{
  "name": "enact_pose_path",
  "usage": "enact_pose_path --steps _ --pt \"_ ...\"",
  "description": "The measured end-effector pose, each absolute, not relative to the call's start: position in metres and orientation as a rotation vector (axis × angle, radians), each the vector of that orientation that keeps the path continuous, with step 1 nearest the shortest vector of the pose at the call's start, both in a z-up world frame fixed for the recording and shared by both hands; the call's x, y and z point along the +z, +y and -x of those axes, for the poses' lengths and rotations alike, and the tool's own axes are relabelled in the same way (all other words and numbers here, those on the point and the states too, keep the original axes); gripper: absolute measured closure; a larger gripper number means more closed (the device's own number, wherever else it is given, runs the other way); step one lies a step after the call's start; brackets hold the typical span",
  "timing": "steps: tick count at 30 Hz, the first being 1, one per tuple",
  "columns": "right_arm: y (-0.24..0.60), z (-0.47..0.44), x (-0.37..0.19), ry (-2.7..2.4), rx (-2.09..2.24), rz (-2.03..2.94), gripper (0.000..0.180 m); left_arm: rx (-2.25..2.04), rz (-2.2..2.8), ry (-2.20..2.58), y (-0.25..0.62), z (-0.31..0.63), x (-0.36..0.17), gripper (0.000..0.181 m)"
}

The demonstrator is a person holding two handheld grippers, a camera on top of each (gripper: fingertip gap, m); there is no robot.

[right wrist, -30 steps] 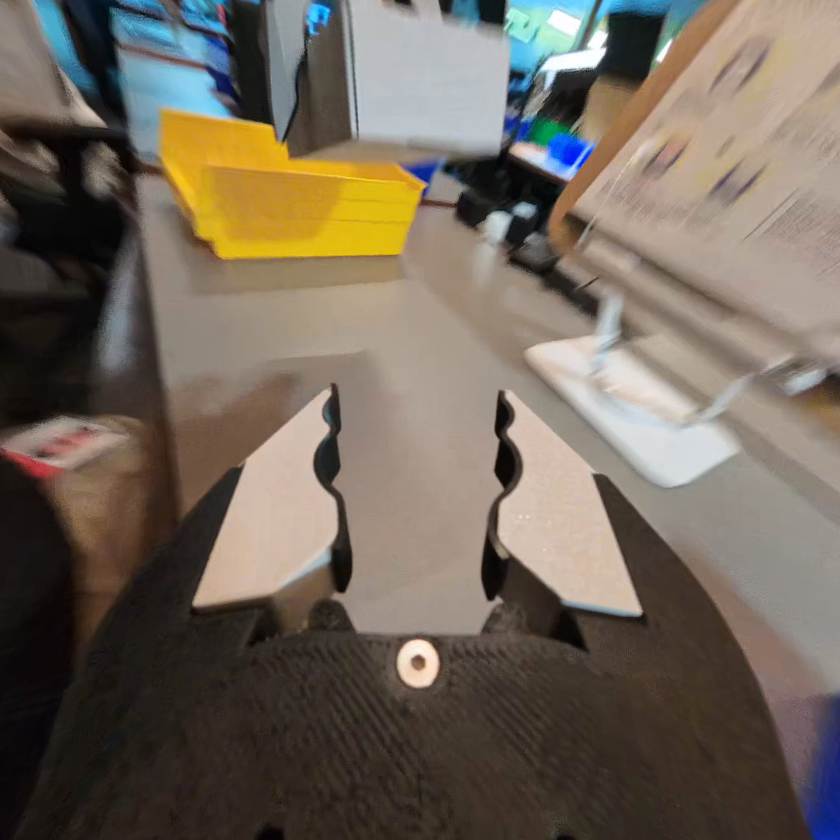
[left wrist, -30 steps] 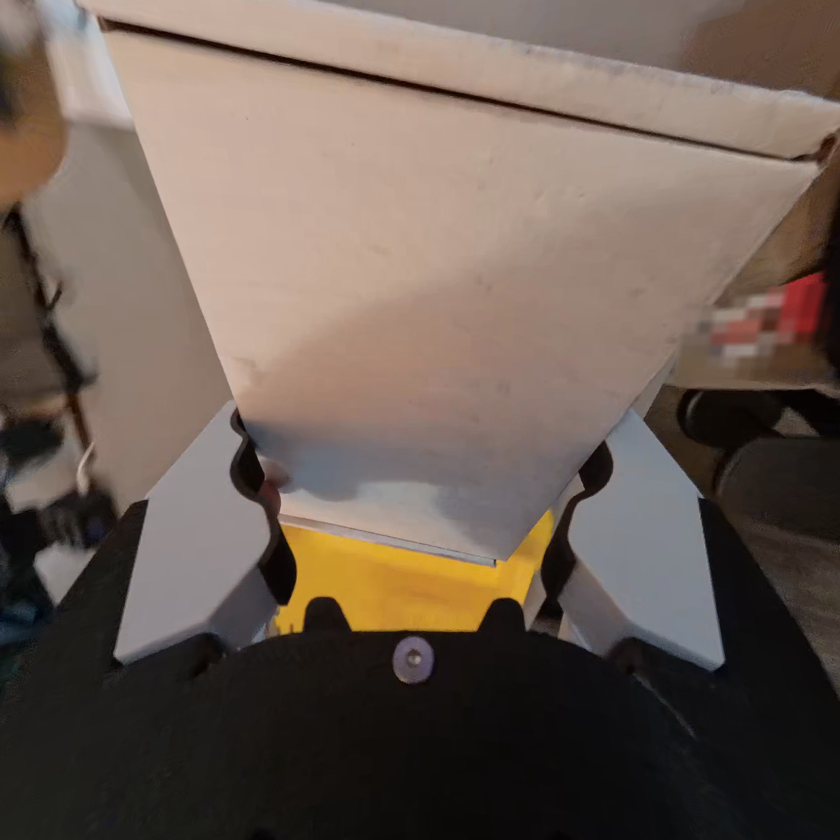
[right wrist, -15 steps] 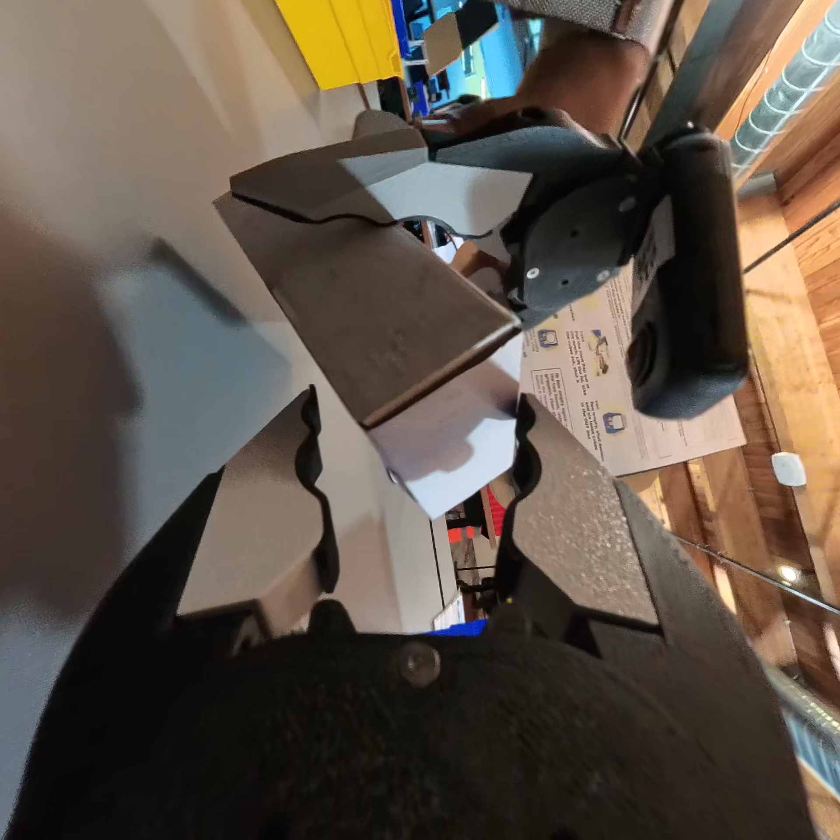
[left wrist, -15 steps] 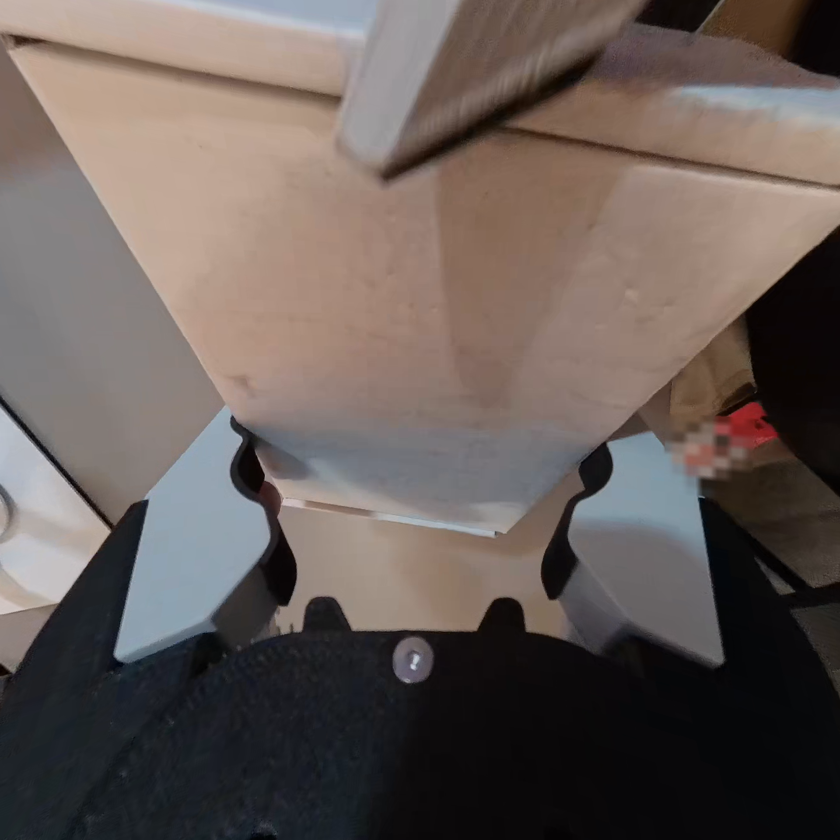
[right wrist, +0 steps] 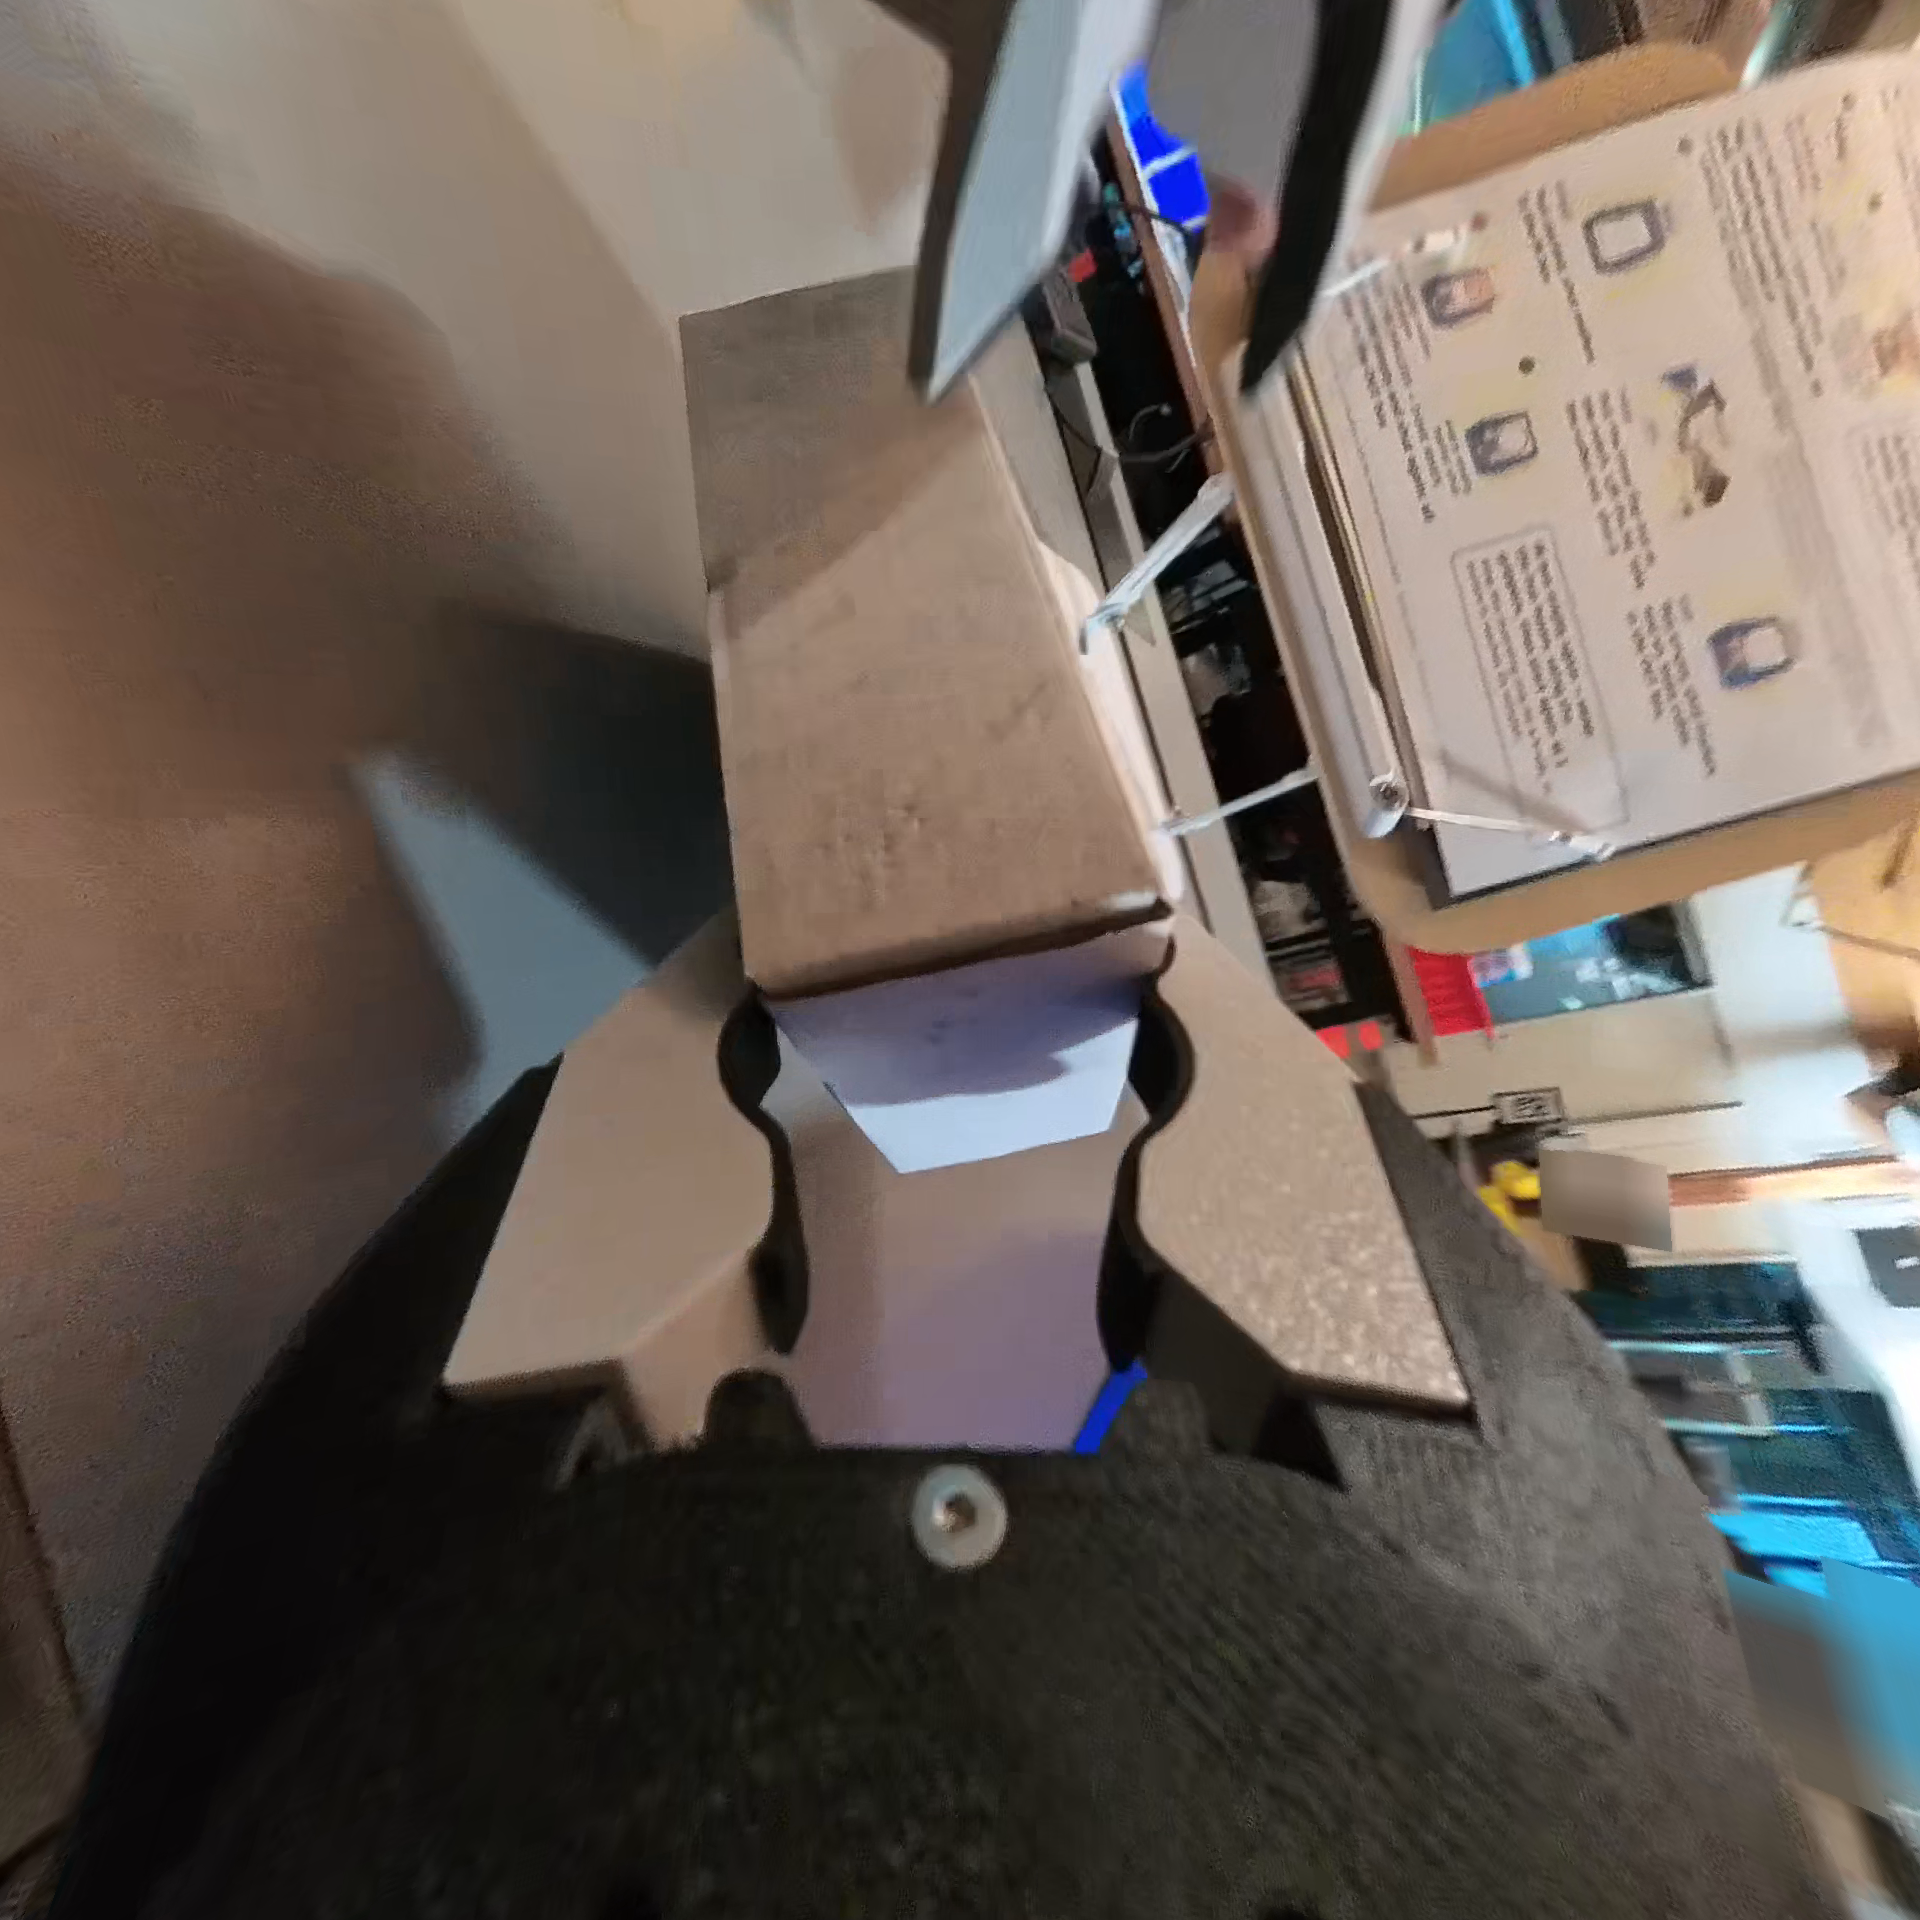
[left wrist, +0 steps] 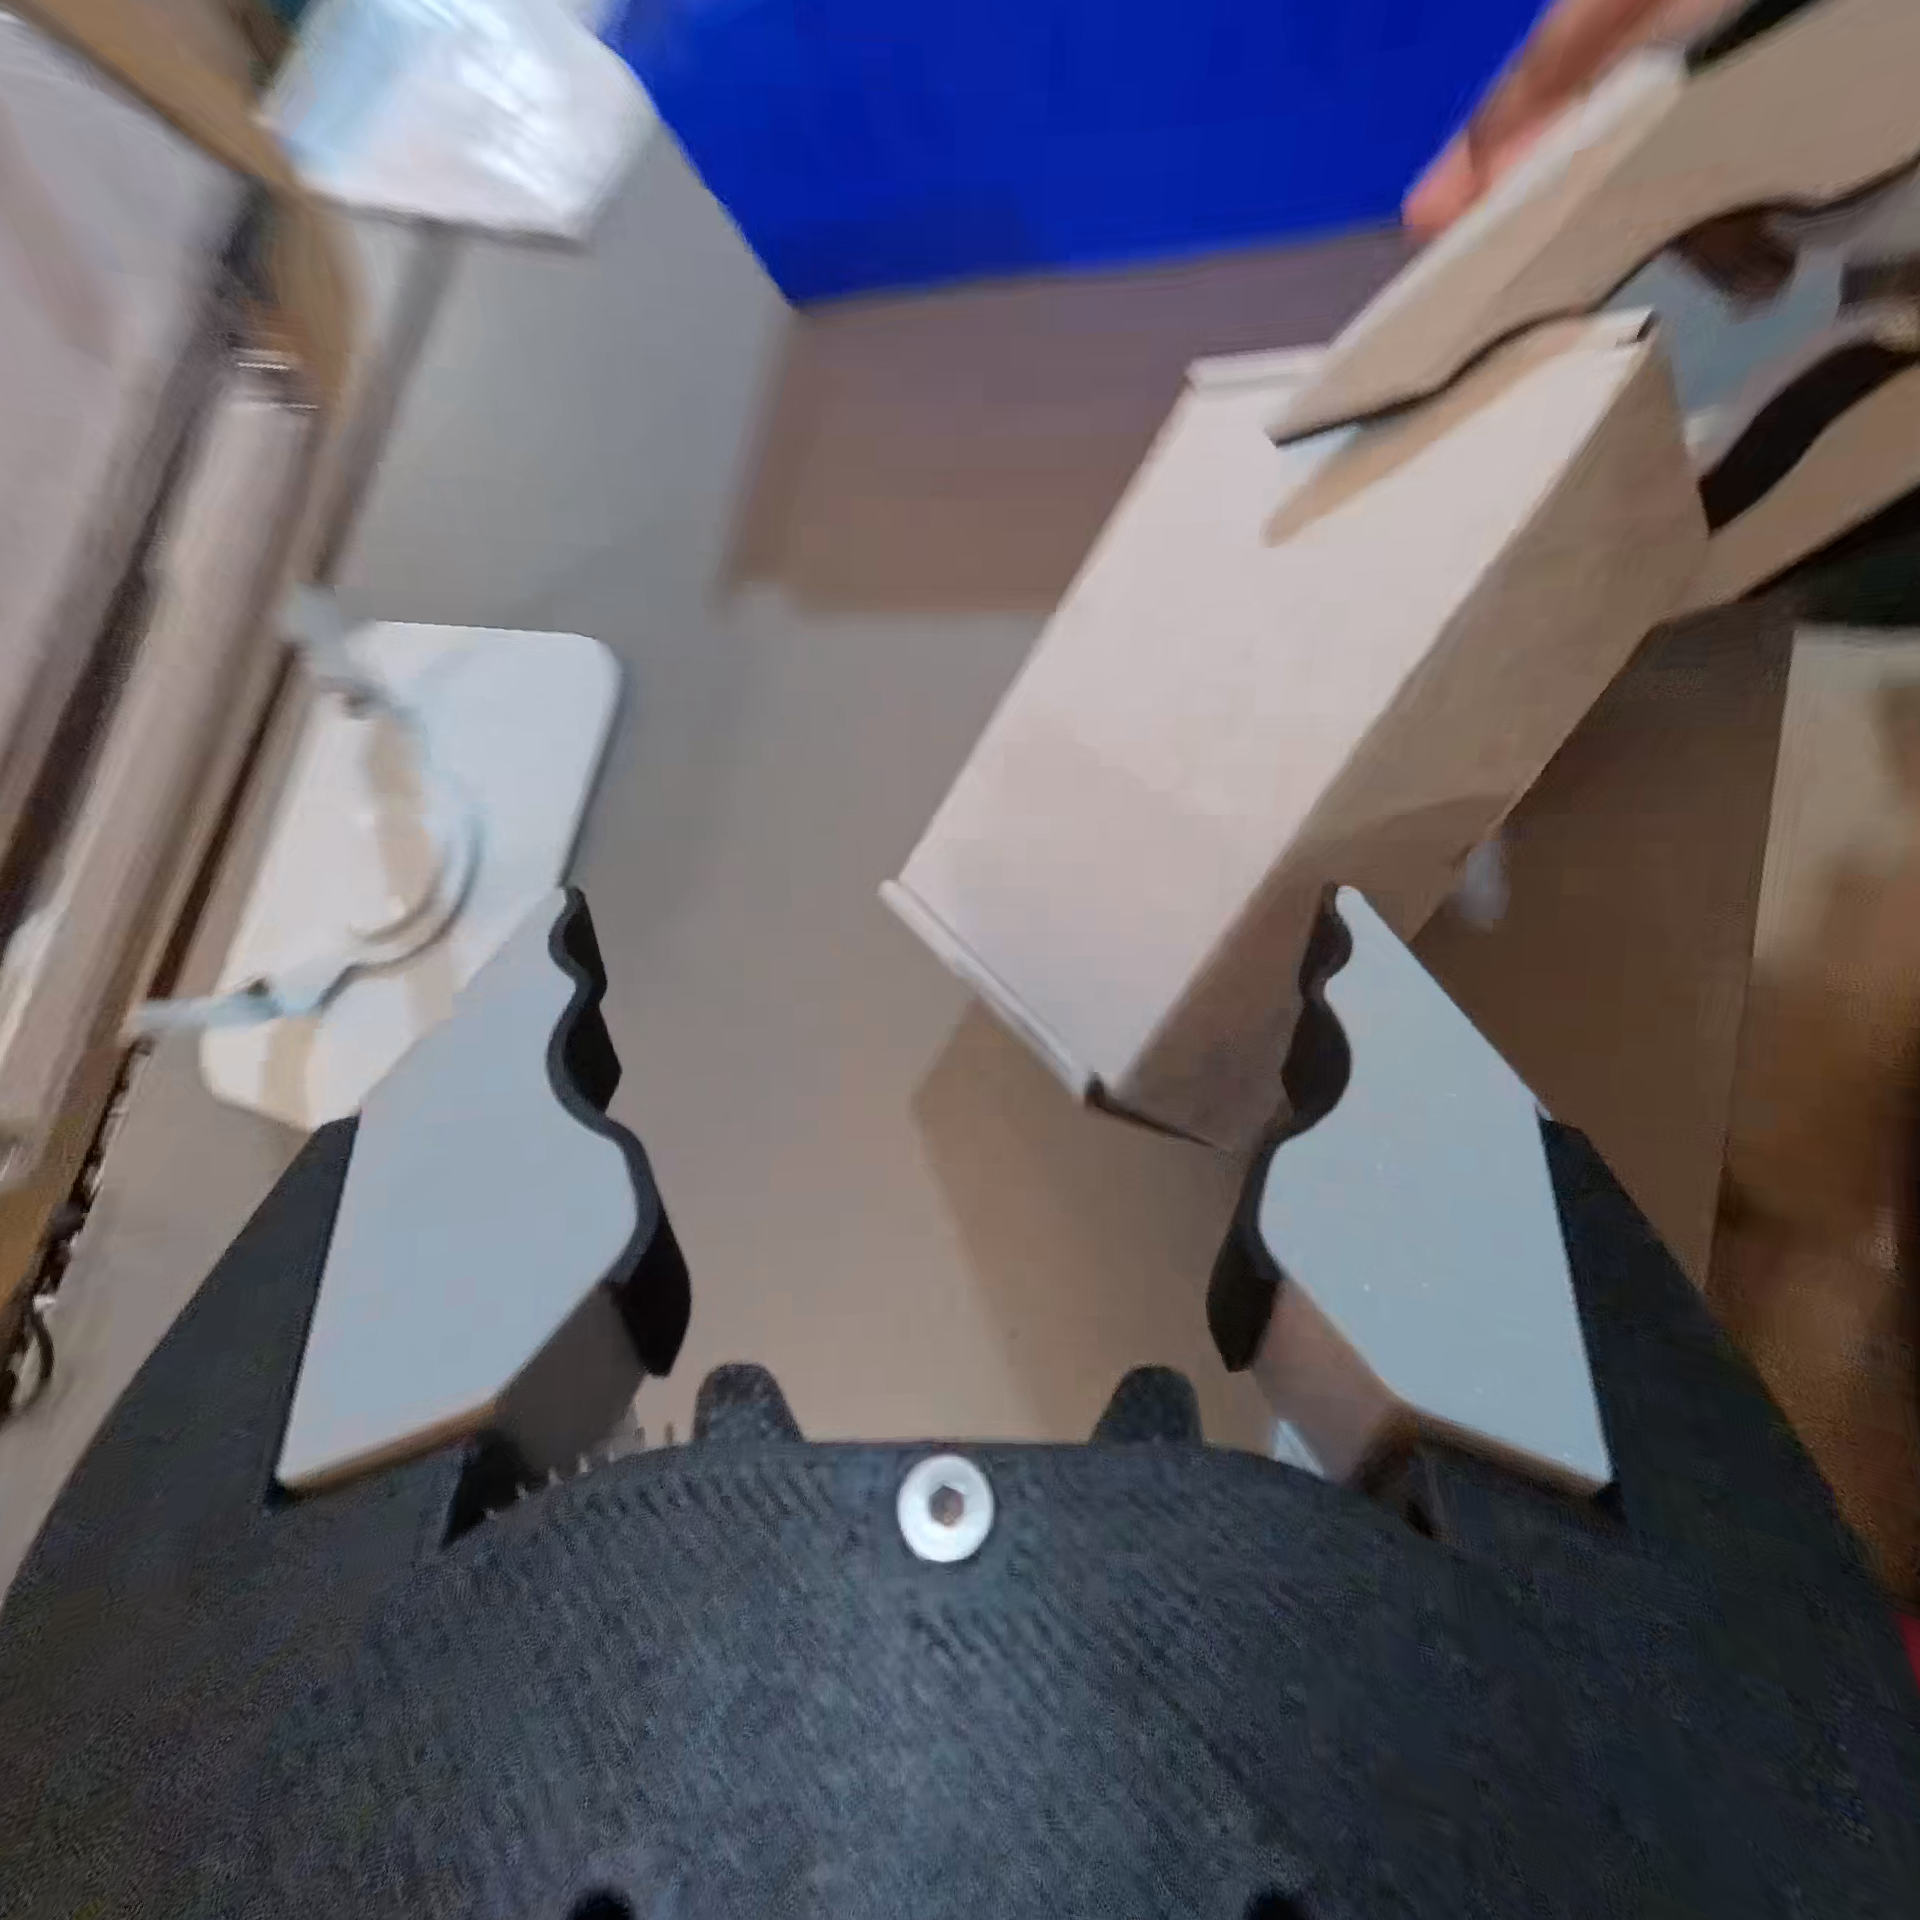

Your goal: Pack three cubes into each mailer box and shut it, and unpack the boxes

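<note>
In the left wrist view, from left to right: one white stand base (left wrist: 416, 831) at mid left on the grey table (left wrist: 790, 1195), then the left gripper (left wrist: 951, 997) with jaws spread wide and nothing between them, then one closed mailer box (left wrist: 1299, 748) tilted at right of centre, its lower corner just beside the right finger, pinched at upper right by the other gripper. In the right wrist view: the same single mailer box (right wrist: 914, 727) at centre, clamped end-on by the right gripper (right wrist: 951, 1029), and one printed sheet (right wrist: 1621, 499) at upper right. No cubes visible in either view.
</note>
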State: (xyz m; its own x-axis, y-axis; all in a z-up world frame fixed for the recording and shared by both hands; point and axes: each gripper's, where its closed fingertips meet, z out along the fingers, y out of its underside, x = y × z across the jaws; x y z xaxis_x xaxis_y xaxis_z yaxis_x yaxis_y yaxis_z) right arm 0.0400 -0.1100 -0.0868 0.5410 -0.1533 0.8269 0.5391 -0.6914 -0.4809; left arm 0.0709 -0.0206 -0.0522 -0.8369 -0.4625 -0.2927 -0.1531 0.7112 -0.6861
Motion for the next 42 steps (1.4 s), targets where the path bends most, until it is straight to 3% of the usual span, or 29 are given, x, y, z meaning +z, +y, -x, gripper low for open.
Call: enact_pose_path --steps 2,6,15,25,28,42 --pt "-0.115 -0.042 -0.088 -0.225 -1.115 2.034 0.112 -1.144 0.549 2.253 -0.006 -0.057 -0.041 0.054" --pt "-0.125 -0.043 -0.090 -0.105 -1.003 2.026 0.112 -1.341 0.598 2.011 0.012 -0.032 -0.062 0.083" --pt "-0.110 -0.031 -0.095 -0.059 -0.725 1.962 0.112 -1.173 0.516 2.184 -0.018 -0.030 -0.110 0.067" --pt "-0.090 -0.018 -0.092 -0.126 -0.519 1.907 0.113 -1.322 0.429 2.115 -0.011 -0.023 -0.098 0.085" --pt "-0.095 -0.017 -0.092 -0.125 -0.492 1.908 0.113 -1.350 0.383 2.156 -0.024 -0.016 -0.100 0.100" --pt "-0.094 -0.015 -0.089 -0.065 -0.313 1.854 0.112 -1.514 0.450 2.118 -0.027 -0.007 -0.085 0.103"
